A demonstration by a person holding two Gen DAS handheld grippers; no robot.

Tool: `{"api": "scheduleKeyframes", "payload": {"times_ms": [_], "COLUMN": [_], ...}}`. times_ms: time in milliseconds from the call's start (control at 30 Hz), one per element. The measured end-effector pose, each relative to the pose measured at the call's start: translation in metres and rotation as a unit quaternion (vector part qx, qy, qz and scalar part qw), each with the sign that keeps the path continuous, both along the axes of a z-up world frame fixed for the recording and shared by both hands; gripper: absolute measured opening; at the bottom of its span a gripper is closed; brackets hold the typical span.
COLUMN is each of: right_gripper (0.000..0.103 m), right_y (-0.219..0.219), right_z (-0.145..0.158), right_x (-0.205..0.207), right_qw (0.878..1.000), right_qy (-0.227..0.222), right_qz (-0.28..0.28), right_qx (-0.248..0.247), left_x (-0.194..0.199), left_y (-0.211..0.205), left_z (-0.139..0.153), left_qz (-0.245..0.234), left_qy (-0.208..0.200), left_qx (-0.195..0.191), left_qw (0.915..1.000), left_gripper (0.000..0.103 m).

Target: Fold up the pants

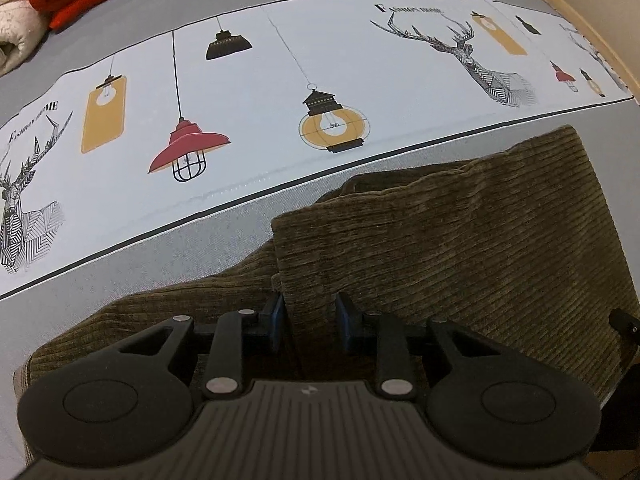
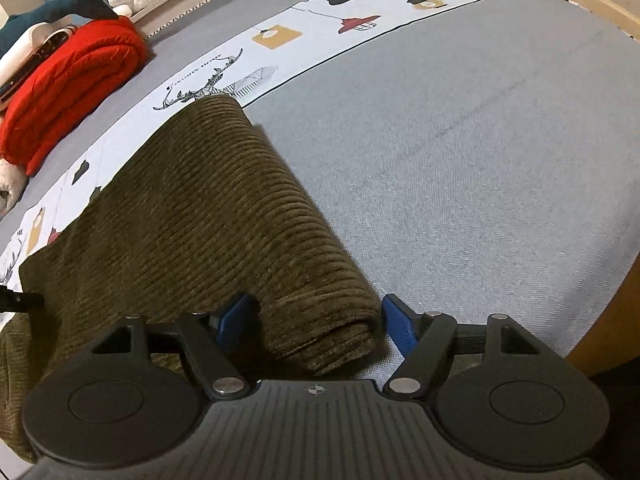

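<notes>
No container is shown in either view. The olive corduroy pants (image 2: 192, 216) are laid on a grey bed cover (image 2: 460, 152), just beside a white printed runner (image 1: 248, 92) bearing lamp and deer motifs; the far end of the pants overlaps that runner. In the right wrist view, the long axis of the folded pants is seen to run from the near edge, by the gripper, away toward the upper left, with the corduroy ribs lying across that axis. The near end is doubled into a thick rounded fold.

The left gripper (image 1: 310, 312) is pointed steeply downward onto the fabric. A raised fold of the pants is clamped between its blue pads (image 1: 278, 312), which are drawn narrowly together.

The right gripper (image 2: 316, 320) is angled downward at the near end of the pants. Its jaws are spread wide, and the thick fold is straddled between the blue pads (image 2: 400, 328); a gap is visible beside the right pad, so the fabric is not pinched.

A folded red blanket (image 2: 68, 88) lies well apart, at the far left.
</notes>
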State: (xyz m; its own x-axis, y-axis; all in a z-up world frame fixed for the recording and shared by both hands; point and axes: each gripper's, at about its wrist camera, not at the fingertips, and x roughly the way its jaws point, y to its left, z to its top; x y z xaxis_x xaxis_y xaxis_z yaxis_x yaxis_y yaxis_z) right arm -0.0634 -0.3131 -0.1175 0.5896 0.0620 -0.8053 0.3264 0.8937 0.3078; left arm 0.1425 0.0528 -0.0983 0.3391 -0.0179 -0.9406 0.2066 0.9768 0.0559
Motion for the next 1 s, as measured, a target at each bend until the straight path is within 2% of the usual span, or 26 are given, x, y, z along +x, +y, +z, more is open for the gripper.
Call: {"api": "scheduleKeyframes", "payload": {"times_ms": [100,133,167,200,233,267,300,367,433,467,533,600,667,700,767,833,867,900,967,1000], "right_gripper": [0.059,0.051,0.042,0.039,0.035,0.033,0.032,0.03,0.029,0.028,0.028,0.027,0.027,0.027,0.026,0.026,0.026,0.026,0.026,0.026], "right_y": [0.0,0.0,0.0,-0.001,0.0,0.003,0.01,0.034,0.061,0.074,0.101,0.126,0.151,0.163,0.184,0.2,0.206,0.211,0.218,0.221], "right_z": [0.0,0.002,0.003,0.006,0.01,0.017,0.027,0.051,0.075,0.085,0.101,0.111,0.113,0.112,0.109,0.105,0.103,0.102,0.101,0.1], "right_x": [0.001,0.0,0.0,-0.001,-0.003,-0.005,-0.007,-0.014,-0.024,-0.03,-0.044,-0.057,-0.069,-0.075,-0.085,-0.093,-0.095,-0.098,-0.101,-0.1], "right_qw": [1.0,1.0,1.0,1.0,1.0,0.999,0.998,0.99,0.973,0.964,0.941,0.918,0.893,0.88,0.856,0.836,0.828,0.822,0.82,0.821], "right_qy": [-0.003,-0.005,-0.007,-0.012,-0.017,-0.025,-0.04,-0.085,-0.14,-0.164,-0.209,-0.24,-0.261,-0.269,-0.279,-0.285,-0.287,-0.288,-0.284,-0.277], "right_qz": [0.002,0.002,0.0,-0.003,-0.006,-0.005,0.003,0.048,0.103,0.127,0.175,0.224,0.273,0.298,0.34,0.372,0.385,0.395,0.406,0.408], "right_qx": [-0.006,-0.01,-0.011,-0.013,-0.015,-0.022,-0.04,-0.101,-0.149,-0.168,-0.199,-0.221,-0.246,-0.255,-0.273,-0.285,-0.289,-0.292,-0.288,-0.289], "left_x": [0.0,0.001,0.0,0.0,0.0,-0.003,-0.005,-0.01,-0.017,-0.02,-0.027,-0.035,-0.041,-0.043,-0.042,-0.038,-0.035,-0.032,-0.028,-0.028], "left_y": [0.002,0.002,0.003,0.003,0.002,0.0,-0.003,-0.006,-0.008,-0.009,-0.013,-0.022,-0.037,-0.042,-0.047,-0.048,-0.045,-0.041,-0.034,-0.03], "left_z": [0.002,0.003,0.006,0.009,0.014,0.021,0.029,0.048,0.067,0.076,0.087,0.09,0.091,0.09,0.086,0.078,0.072,0.067,0.058,0.057], "left_qz": [0.002,0.004,0.005,0.007,0.008,0.004,-0.001,-0.007,-0.015,-0.02,-0.027,-0.048,-0.078,-0.089,-0.097,-0.084,-0.067,-0.055,-0.046,-0.047], "left_qy": [-0.001,-0.002,-0.005,-0.008,-0.013,-0.025,-0.036,-0.056,-0.068,-0.068,-0.052,-0.033,-0.022,-0.021,-0.022,-0.022,-0.018,-0.013,-0.006,-0.006], "left_qx": [-0.001,0.0,0.0,0.0,0.001,0.002,-0.001,-0.032,-0.098,-0.142,-0.229,-0.286,-0.312,-0.313,-0.292,-0.258,-0.23,-0.204,-0.159,-0.153], "left_qw": [1.0,1.0,1.0,0.9999,0.9999,0.9997,0.9993,0.9979,0.9928,0.9873,0.9718,0.9563,0.9465,0.9453,0.9512,0.9623,0.9708,0.9773,0.9862,0.987], "left_gripper": [0.039,0.042,0.052,0.071,0.08,0.084,0.084,0.085,0.085,0.086,0.087,0.094,0.096,0.096,0.096,0.09,0.074,0.048,0.024,0.021]}}
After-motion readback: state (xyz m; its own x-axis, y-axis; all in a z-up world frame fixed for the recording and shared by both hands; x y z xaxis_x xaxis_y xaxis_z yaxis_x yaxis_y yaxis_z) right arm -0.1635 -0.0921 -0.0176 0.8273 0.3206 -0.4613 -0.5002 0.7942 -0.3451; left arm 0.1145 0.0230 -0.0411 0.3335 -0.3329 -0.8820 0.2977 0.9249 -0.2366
